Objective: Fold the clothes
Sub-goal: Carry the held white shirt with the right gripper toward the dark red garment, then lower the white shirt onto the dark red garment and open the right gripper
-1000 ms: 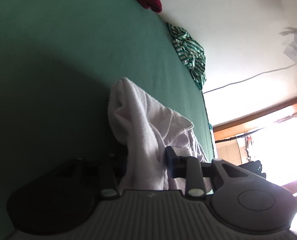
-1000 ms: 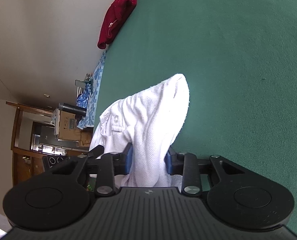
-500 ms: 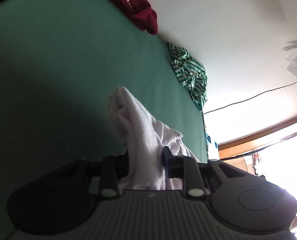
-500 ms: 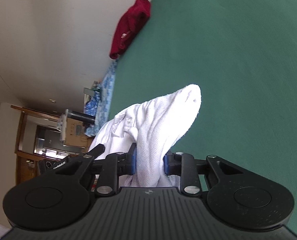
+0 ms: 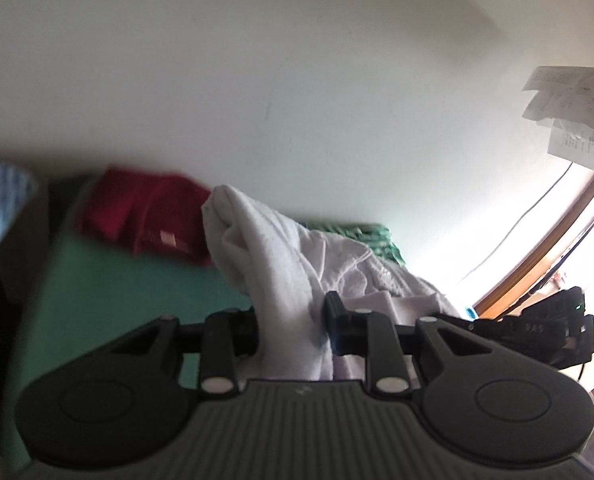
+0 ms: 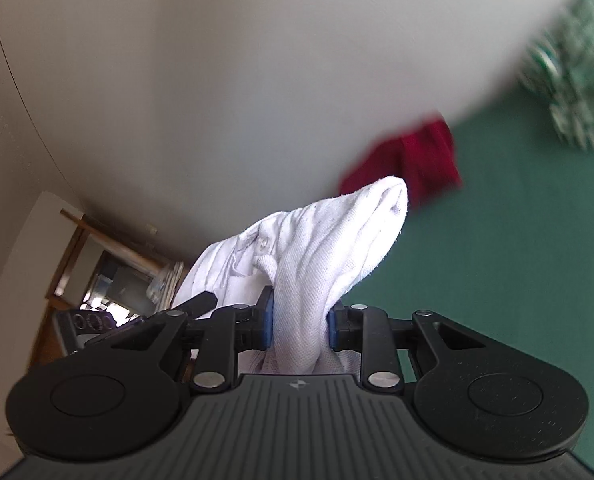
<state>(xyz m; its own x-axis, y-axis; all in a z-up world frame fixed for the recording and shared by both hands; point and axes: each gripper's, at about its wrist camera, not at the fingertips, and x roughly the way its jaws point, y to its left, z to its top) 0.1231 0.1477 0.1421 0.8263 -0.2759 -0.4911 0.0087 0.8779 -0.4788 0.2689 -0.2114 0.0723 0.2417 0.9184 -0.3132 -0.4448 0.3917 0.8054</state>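
Note:
A white knit garment [image 5: 273, 256] is bunched between the fingers of my left gripper [image 5: 293, 320], which is shut on it; the cloth sticks up ahead of the jaws and trails off to the right. My right gripper [image 6: 297, 324] is shut on another bunch of the same white garment [image 6: 329, 240], where a button and placket show at the left. Both grippers are lifted and tilted up toward the pale wall, with the green table [image 6: 497, 248] below.
A dark red garment [image 5: 149, 216] [image 6: 421, 160] lies at the table's far edge by the wall. A green-and-white striped garment [image 6: 577, 76] [image 5: 373, 236] lies further along it. Papers [image 5: 569, 116] hang on the wall near a bright window.
Both grippers have swung upward with the white garment, so the views moved from the green table to the wall. The red and striped garments now appear lower, blurred.

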